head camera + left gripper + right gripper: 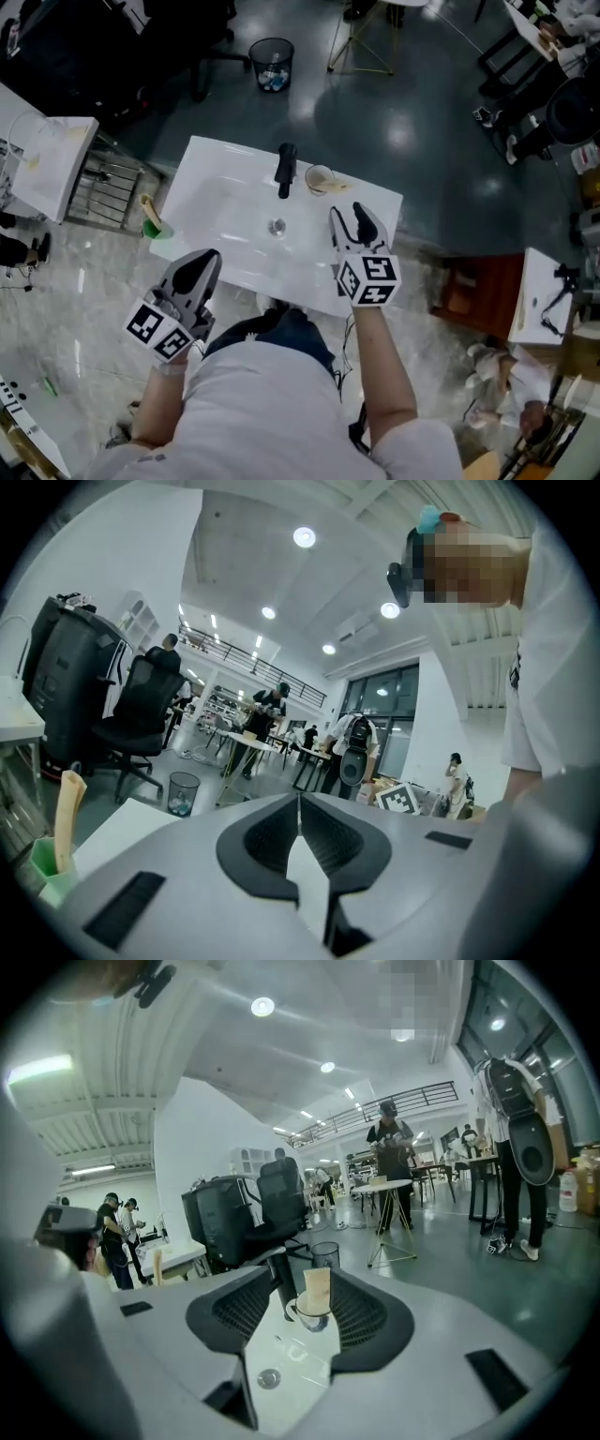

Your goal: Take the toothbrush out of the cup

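A clear cup [317, 178] stands on the white sink [216, 202] just right of the black faucet [286, 170]. In the right gripper view the cup [313, 1313] holds a beige toothbrush [317, 1289] that stands upright. My right gripper [350, 214] is open over the sink's right part, short of the cup; through its jaws [305, 1277] I see cup and toothbrush beyond the tips, apart from the pads. My left gripper [208, 258] hovers at the sink's near left edge, shut and empty [300, 801].
A green holder [152, 226] with a beige stick [66, 817] sits at the sink's left edge. The drain [277, 226] lies mid-basin. A wire rack [105, 192] stands left, a bin [272, 64] and tripod [361, 45] beyond. People and office chairs fill the background.
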The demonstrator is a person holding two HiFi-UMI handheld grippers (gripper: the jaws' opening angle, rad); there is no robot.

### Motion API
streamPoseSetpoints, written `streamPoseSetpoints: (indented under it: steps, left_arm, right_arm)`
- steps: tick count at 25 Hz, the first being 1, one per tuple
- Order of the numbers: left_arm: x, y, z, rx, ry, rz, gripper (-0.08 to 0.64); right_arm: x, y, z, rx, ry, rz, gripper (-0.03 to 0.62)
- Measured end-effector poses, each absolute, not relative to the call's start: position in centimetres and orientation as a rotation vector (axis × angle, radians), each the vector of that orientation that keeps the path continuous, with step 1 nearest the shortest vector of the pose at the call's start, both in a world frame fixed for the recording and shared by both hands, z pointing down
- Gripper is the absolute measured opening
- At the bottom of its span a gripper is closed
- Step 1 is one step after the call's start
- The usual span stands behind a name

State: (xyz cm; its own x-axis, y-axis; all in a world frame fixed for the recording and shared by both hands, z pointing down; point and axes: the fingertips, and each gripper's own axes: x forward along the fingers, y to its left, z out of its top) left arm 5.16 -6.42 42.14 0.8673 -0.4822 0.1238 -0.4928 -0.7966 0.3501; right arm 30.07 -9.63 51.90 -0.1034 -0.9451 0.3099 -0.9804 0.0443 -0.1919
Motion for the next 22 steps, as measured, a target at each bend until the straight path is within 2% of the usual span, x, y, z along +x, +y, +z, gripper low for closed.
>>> streamPoseSetpoints:
  steps: [3,7,17,19,21,22]
  left_arm:
    - [4.1,-6.7,43.0,2.638,-0.794,0.055,0.018]
    - [2.7,-6.8,44.4,2.582,-0.884,0.072,0.018]
    - [1.2,-6.7,46.6,2.502,-1.024,0.126,0.018]
    - [1.2,-6.8,46.6,2.495,-1.04,0.124,0.018]
    - [1.2,-6.9,46.5,2.493,-1.049,0.123,0.018]
    - [1.3,-7.0,46.5,2.493,-1.049,0.122,0.018]
  right_arm:
    - [30.0,-11.4,54.9,1.967,-2.184,0.541,0.219]
    - [30.4,-13.4,57.9,1.928,-2.155,0.532,0.238]
    - [31.4,-17.7,61.5,1.904,-2.142,0.525,0.245]
    - [31.4,-18.0,61.6,1.894,-2.134,0.513,0.232]
    - [31.4,-18.2,61.7,1.884,-2.123,0.491,0.174]
    - [31.3,-18.3,61.7,1.879,-2.117,0.483,0.165]
